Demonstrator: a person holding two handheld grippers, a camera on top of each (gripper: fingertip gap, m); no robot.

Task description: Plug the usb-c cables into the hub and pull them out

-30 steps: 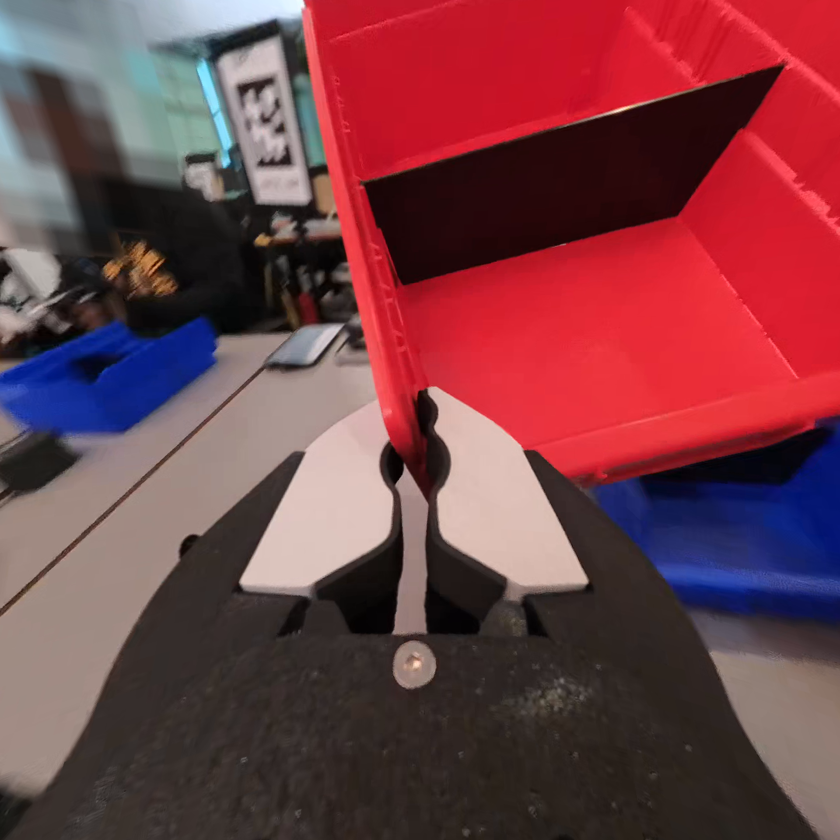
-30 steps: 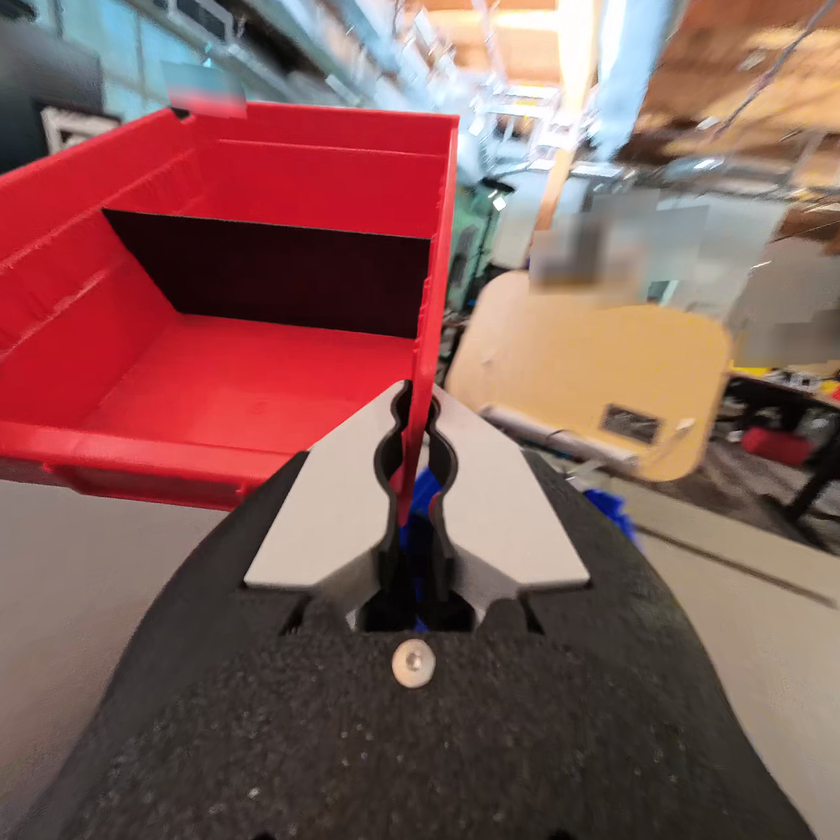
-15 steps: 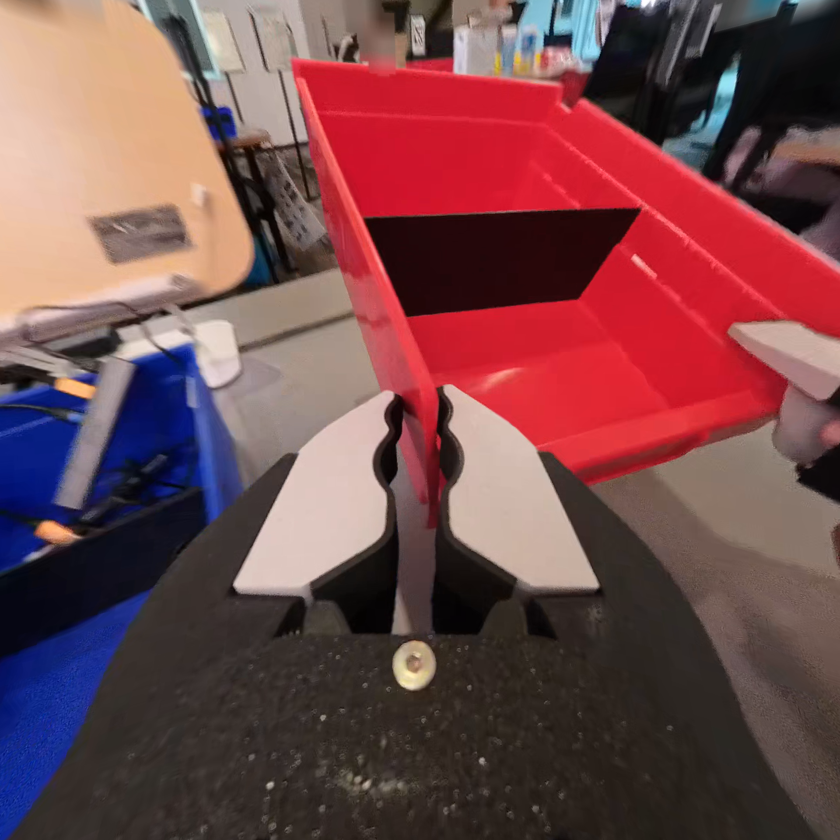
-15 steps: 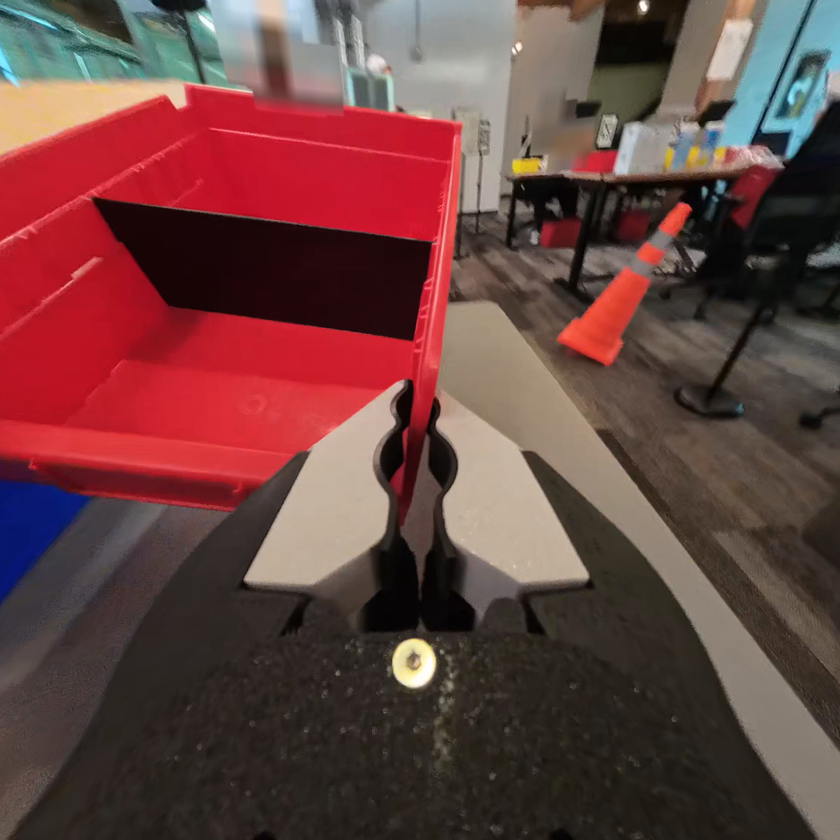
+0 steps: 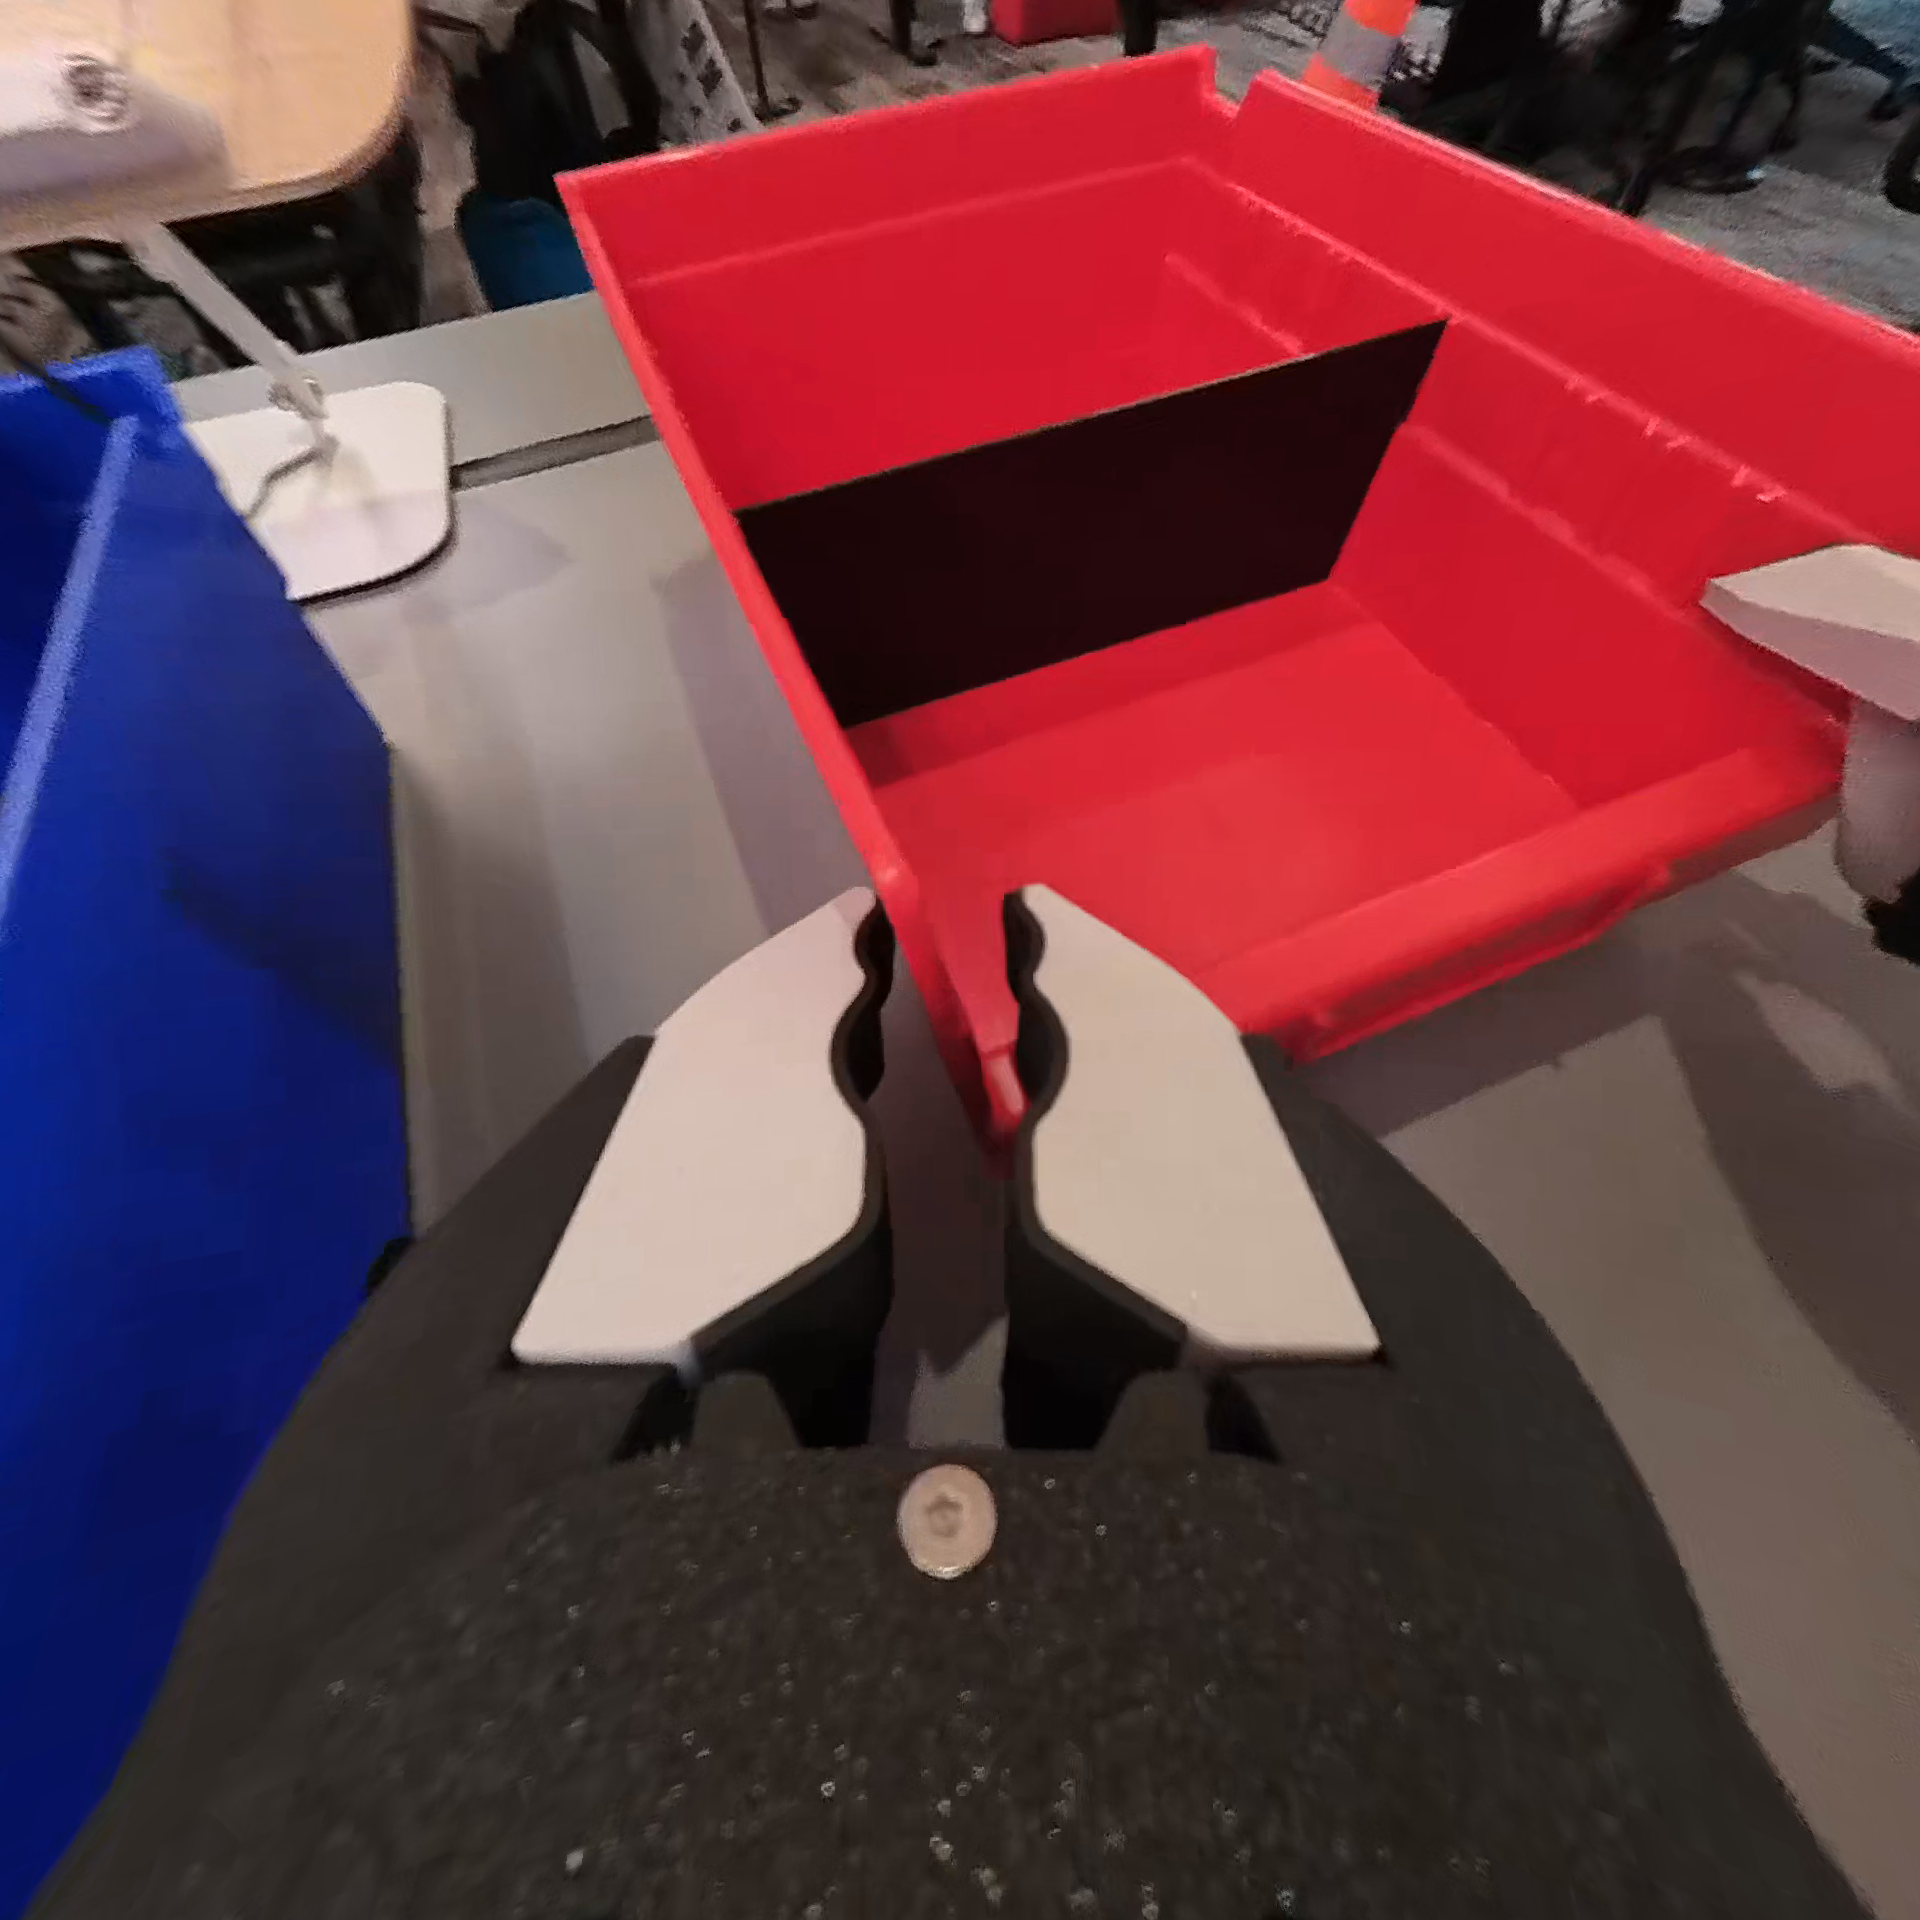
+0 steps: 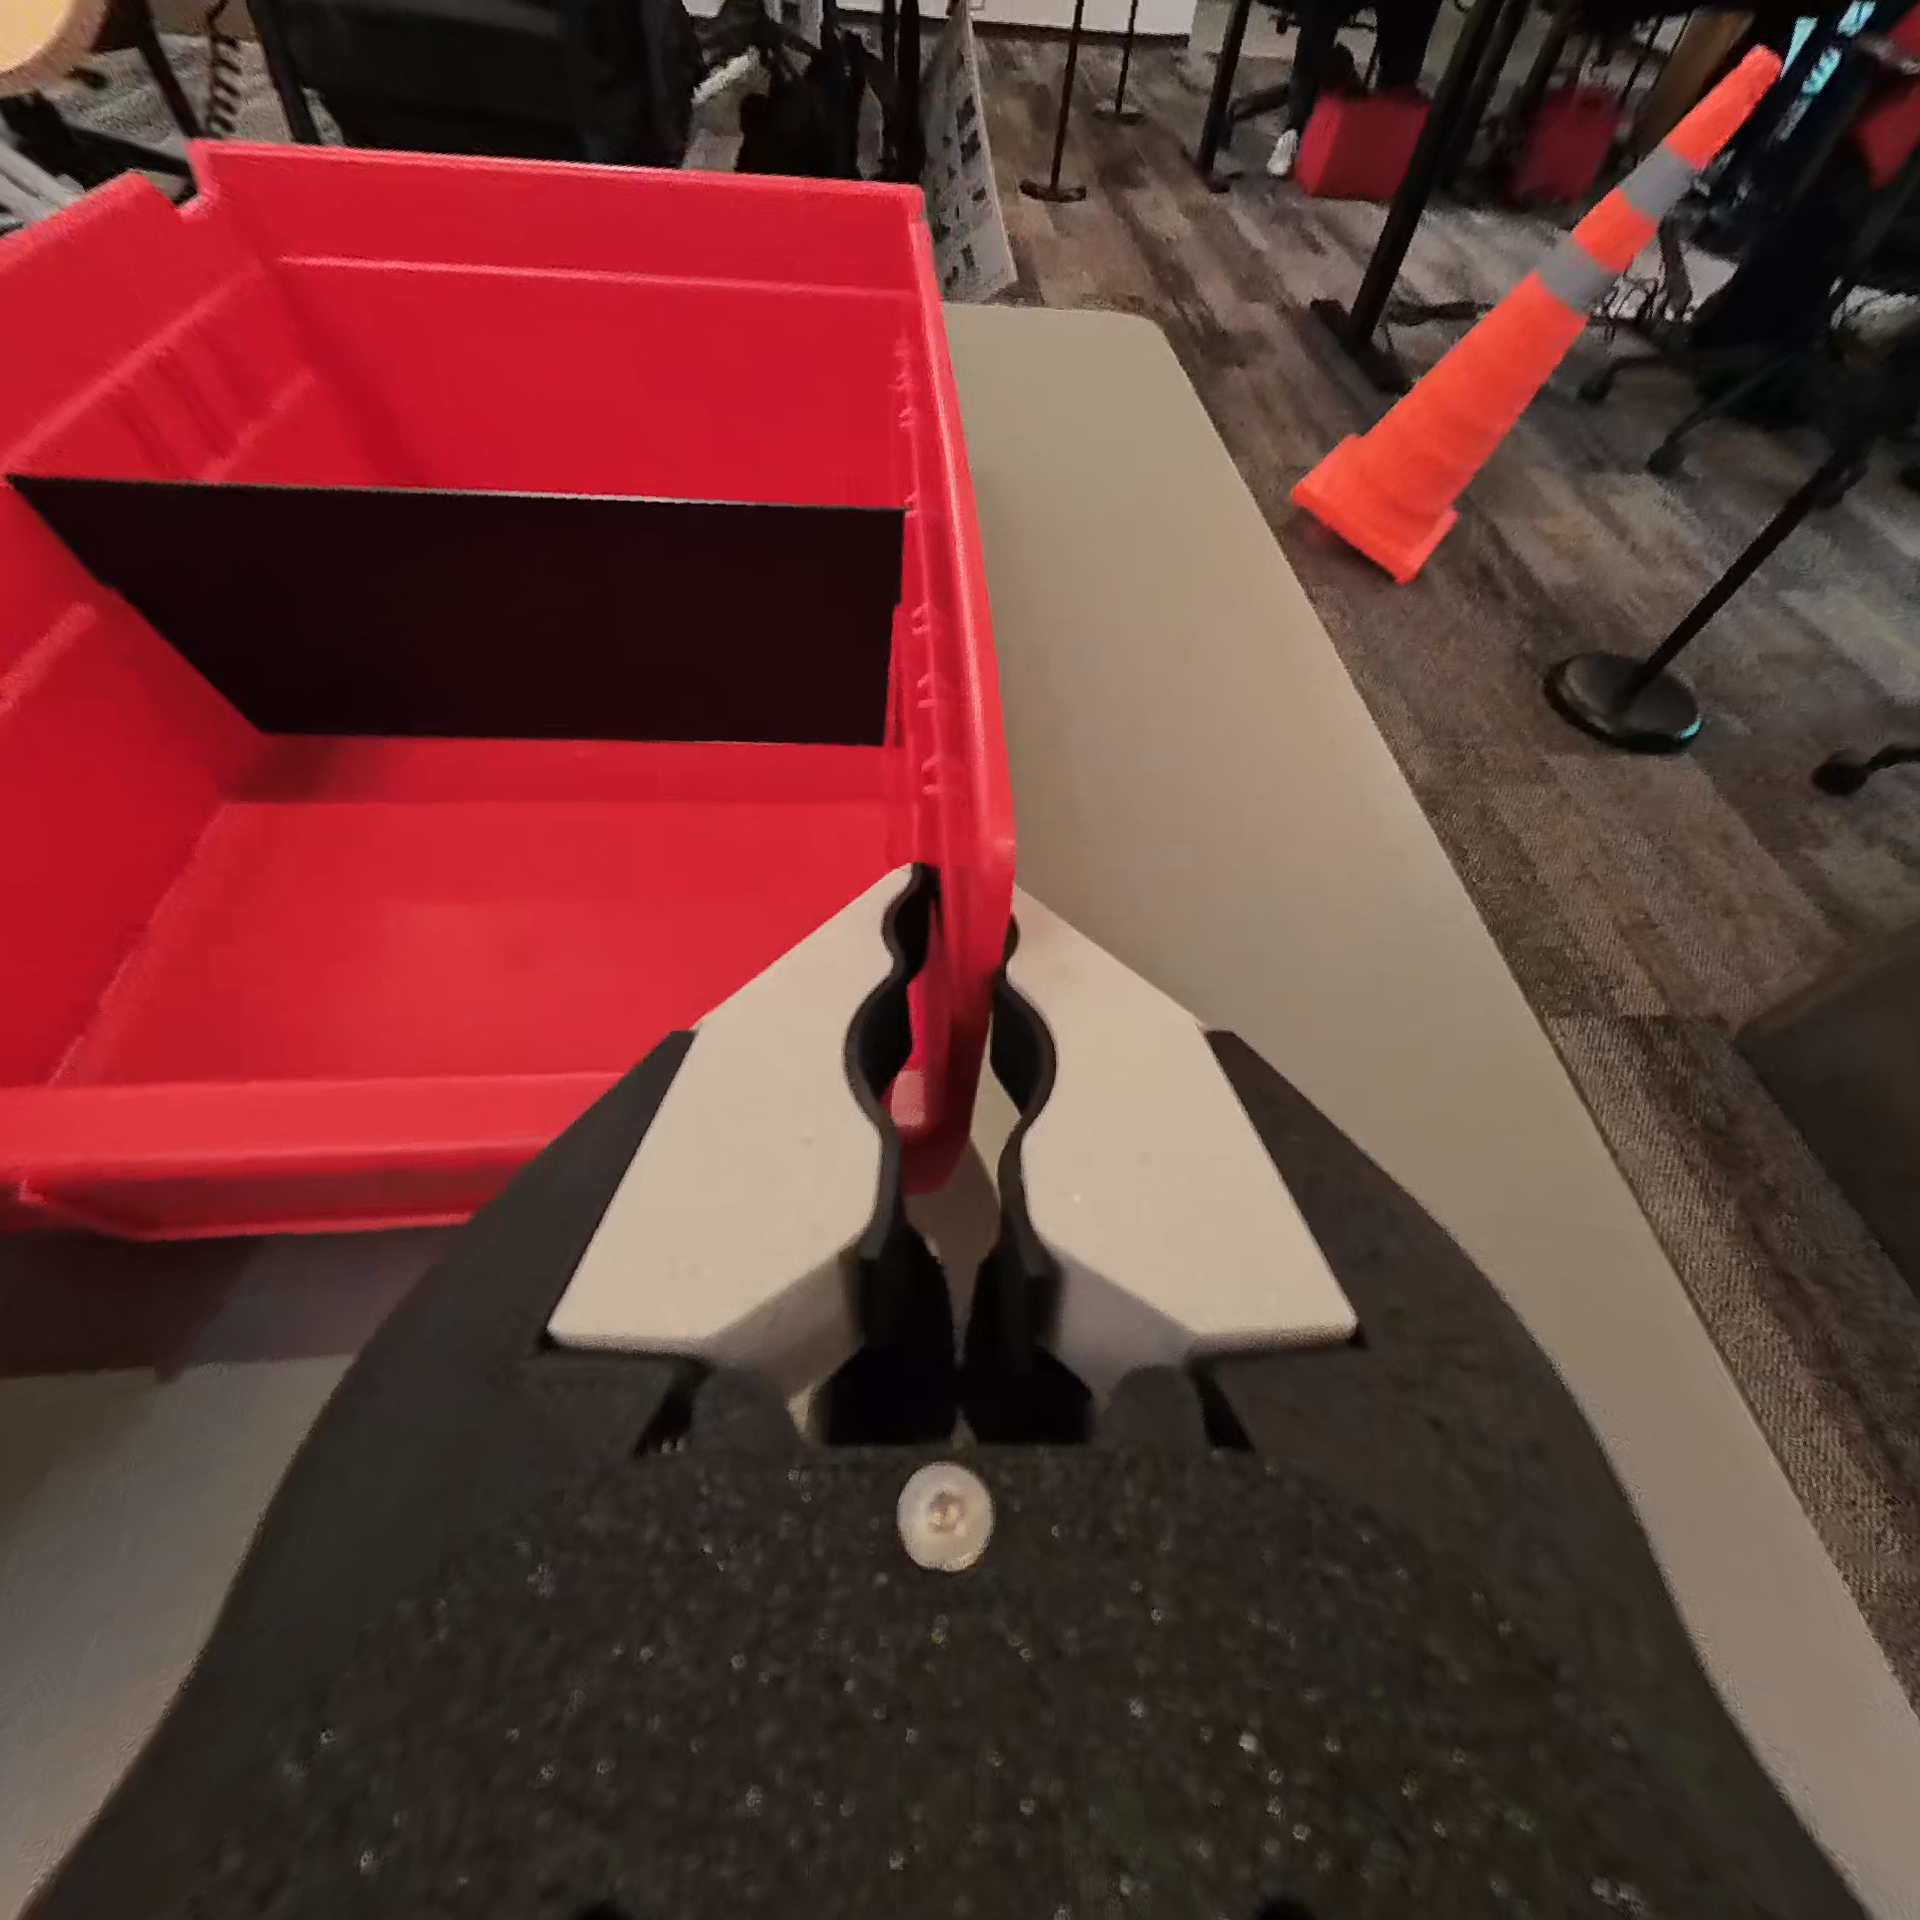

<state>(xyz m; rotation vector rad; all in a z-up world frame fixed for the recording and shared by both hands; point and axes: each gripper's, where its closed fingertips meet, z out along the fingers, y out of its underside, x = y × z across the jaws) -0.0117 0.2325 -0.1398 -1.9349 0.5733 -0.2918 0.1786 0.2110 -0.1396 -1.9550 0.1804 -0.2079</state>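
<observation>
Usb-c cables and hub: place cannot be told from either wrist view. Left gripper (image 5: 945, 904): narrowly parted, straddling the near end of the left side wall of a red bin (image 5: 1143, 260); the wall lies against the inner face of the right finger, with a slim gap showing beside the left finger. Right gripper (image 6: 966, 888): closed on the near end of the same bin's right side wall, both grey fingers (image 6: 758, 1101) pressed to the red plastic; its tip also shows at the right margin of the left wrist view, on that wall. Red bin: open-topped, long, nothing visible inside either compartment; whether it rests flat on the table or hangs just above it cannot be told. Black divider (image 5: 1060, 520): one upright panel set across the bin from side wall to side wall, splitting it into a near and a far compartment. Table (image 6: 1143, 623): grey, its right edge running just beside the bin's right wall. Blue bin (image 5: 187, 831): near the table's left side, apart from the red bin. White base plate (image 5: 353, 488): flat on the table beyond the blue bin, toward the far edge. Orange traffic cone (image 6: 1475, 353): on the carpeted floor (image 6: 1662, 883), past the table's right edge.
</observation>
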